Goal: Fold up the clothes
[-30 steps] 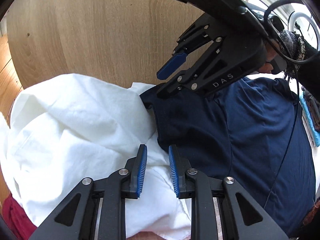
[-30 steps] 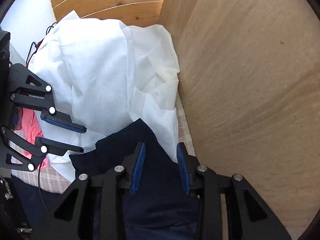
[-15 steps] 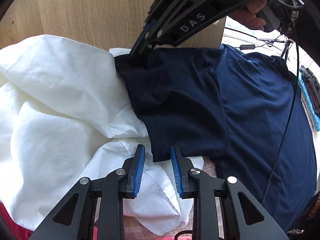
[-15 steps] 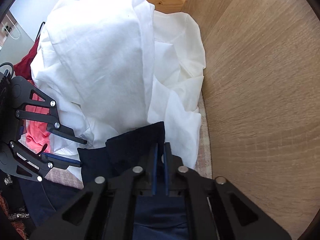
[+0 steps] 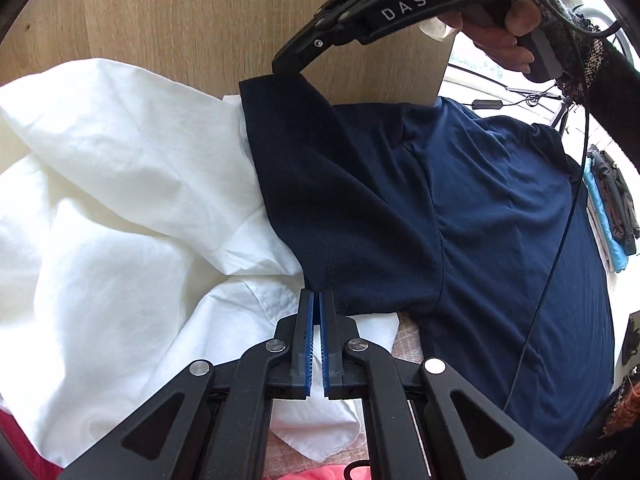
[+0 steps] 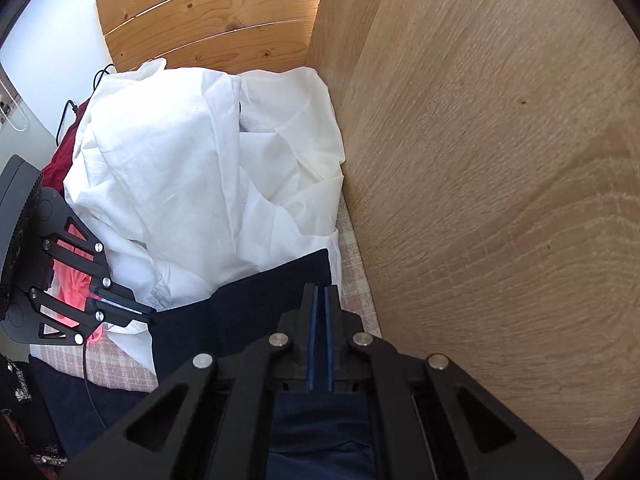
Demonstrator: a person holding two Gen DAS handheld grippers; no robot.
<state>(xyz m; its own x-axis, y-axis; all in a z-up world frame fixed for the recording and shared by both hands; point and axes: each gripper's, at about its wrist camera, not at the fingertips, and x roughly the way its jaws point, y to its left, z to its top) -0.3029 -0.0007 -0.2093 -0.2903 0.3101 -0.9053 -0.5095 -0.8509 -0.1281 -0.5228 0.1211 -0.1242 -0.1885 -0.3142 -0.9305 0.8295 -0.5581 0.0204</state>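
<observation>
A navy T-shirt (image 5: pixel 440 208) lies spread on the bed, one sleeve pointing at a heap of white cloth (image 5: pixel 120 200). My left gripper (image 5: pixel 314 294) has its jaws closing tight on the sleeve's lower hem, blue pads pinching the fabric. My right gripper (image 5: pixel 286 70) is shut on the sleeve's upper corner and holds it raised, so the hem hangs taut between the two. In the right wrist view the right gripper (image 6: pixel 320 288) bites the navy T-shirt (image 6: pixel 240 312) edge, and the left gripper (image 6: pixel 140 314) grips it at the left beside the white cloth (image 6: pixel 180 180).
A tall wooden panel (image 6: pixel 480 160) stands close along the right. A slatted headboard (image 6: pixel 208 20) is behind the heap. Pink (image 6: pixel 76 280) and red (image 6: pixel 60 160) garments lie at the left on the checked cover (image 6: pixel 356 264). A person's hand (image 5: pixel 500 36) holds the right gripper; a cable (image 5: pixel 560 240) crosses the shirt.
Both grippers went from open to shut on the navy sleeve. The right one then lifted its corner, and the left one came down onto the lower hem.
</observation>
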